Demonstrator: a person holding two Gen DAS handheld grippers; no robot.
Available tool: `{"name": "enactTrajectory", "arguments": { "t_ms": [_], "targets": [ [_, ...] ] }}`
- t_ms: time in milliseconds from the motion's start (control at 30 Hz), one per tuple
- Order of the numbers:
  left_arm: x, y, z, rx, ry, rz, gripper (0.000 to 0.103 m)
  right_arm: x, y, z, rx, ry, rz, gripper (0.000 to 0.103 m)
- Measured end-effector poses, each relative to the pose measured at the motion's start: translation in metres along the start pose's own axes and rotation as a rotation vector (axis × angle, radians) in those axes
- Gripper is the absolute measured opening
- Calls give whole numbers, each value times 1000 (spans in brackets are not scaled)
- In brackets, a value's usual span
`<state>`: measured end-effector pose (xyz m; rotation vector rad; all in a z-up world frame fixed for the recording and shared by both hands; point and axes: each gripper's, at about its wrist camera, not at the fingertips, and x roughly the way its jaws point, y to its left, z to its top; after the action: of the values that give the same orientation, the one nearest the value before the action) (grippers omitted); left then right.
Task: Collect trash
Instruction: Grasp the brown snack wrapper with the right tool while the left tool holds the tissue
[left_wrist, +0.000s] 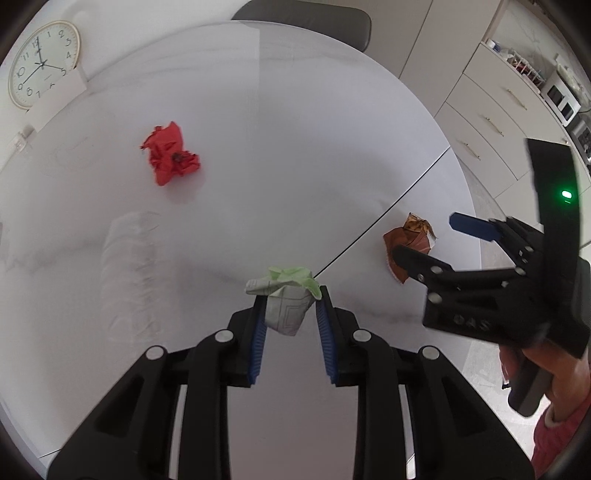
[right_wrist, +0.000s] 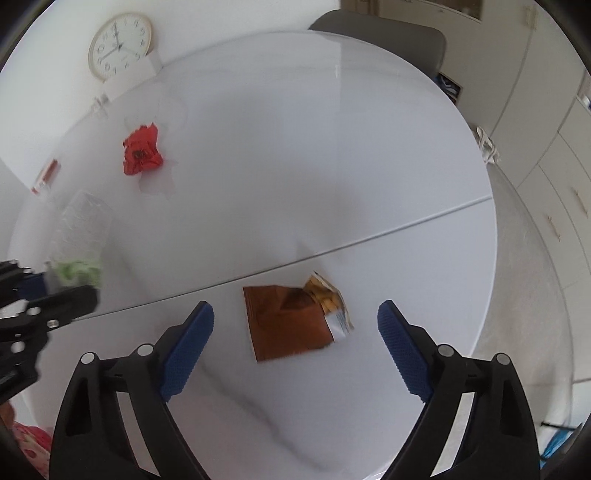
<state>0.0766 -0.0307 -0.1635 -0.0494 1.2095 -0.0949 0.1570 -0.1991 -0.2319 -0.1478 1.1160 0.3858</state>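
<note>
Blue-padded left hand-held gripper (left_wrist: 291, 314) pinches a crumpled green-and-white paper wad (left_wrist: 286, 295) between its narrowed fingers, just above the white desk (left_wrist: 295, 147). Right hand-held gripper (right_wrist: 295, 332) is spread wide, its fingers flanking a brown snack wrapper (right_wrist: 291, 321) lying on the desk. Farther off lies a crumpled red wrapper (left_wrist: 170, 153).

The bench (left_wrist: 295, 129) is smooth, glossy white with faint grey marble veining and soft reflections. The left claw (left_wrist: 290, 314) is matt black plastic with bright metal pins; its blue pads (left_wrist: 258, 339) are ribbed. They pinch a crumpled wad of white and pale green paper (left_wrist: 286, 295). The brown wrapper (right_wrist: 291, 321) looks like thin, creased foil with a printed end. The red wad (left_wrist: 170, 153) is matt crumpled paper. The right claw (right_wrist: 295, 332) has dimpled blue pads (right_wrist: 188, 347).
</note>
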Motion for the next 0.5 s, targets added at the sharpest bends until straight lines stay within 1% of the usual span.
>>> {"name": "enactTrajectory", "arguments": {
  "t_ms": [67,133,167,233,367,500],
  "targets": [
    [-2,4,-1,-4,-1,2,26,6,5,2,-28,10,-9,87],
    [-5,8,-3,-4,-3,3,26,11,10,4,-55,26,-23,79],
    [-5,9,-4,-3,-3,4,26,14,11,4,-65,38,-32,76],
    [-5,8,-2,0,-6,10,26,22,13,4,-79,64,-45,65],
    [-11,11,-3,-2,-10,5,26,24,13,3,-85,66,-46,64],
    [-12,8,-3,12,-13,10,26,21,8,1,-80,62,-41,59]
  ]
}}
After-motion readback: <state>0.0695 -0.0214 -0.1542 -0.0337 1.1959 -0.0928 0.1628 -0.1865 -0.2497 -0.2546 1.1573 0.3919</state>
